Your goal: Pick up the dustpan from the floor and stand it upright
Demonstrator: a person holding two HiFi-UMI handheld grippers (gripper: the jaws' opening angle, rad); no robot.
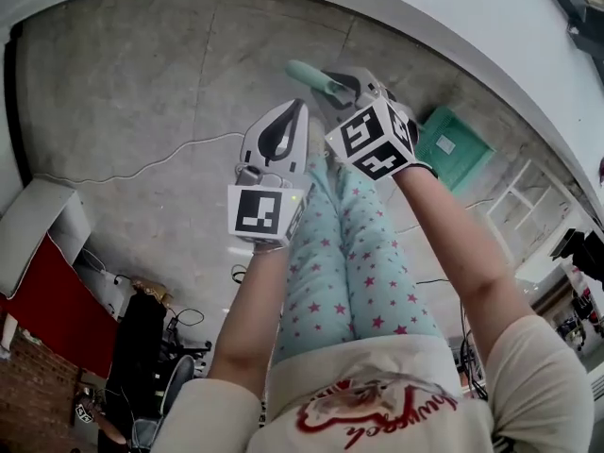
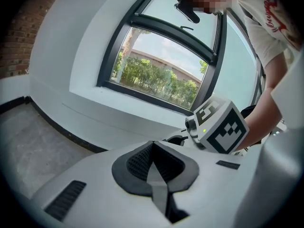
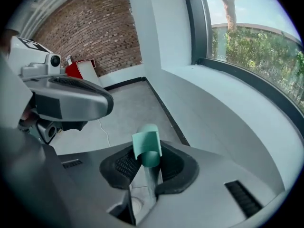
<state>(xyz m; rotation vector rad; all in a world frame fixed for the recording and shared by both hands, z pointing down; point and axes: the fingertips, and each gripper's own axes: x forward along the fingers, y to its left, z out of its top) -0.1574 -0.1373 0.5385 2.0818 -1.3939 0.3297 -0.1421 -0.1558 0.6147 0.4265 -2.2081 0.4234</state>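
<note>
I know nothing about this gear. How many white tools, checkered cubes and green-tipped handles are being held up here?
White tools: 2, left tool and right tool
Marker cubes: 2, left cube and right cube
Dustpan handle: 1, clamped in the right tool
Total: 5

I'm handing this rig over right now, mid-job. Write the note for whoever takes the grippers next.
Left gripper: jaws shut, nothing between them, held up beside the right one.
Right gripper: jaws shut on the dustpan handle, whose teal end sticks out past the jaws.
The green pan, likely the dustpan's lower end, shows beyond the right wrist over the concrete floor. I cannot tell whether it is clear of the floor.
Done: handle grasped.
Left: stand the dustpan upright, then release.
</note>
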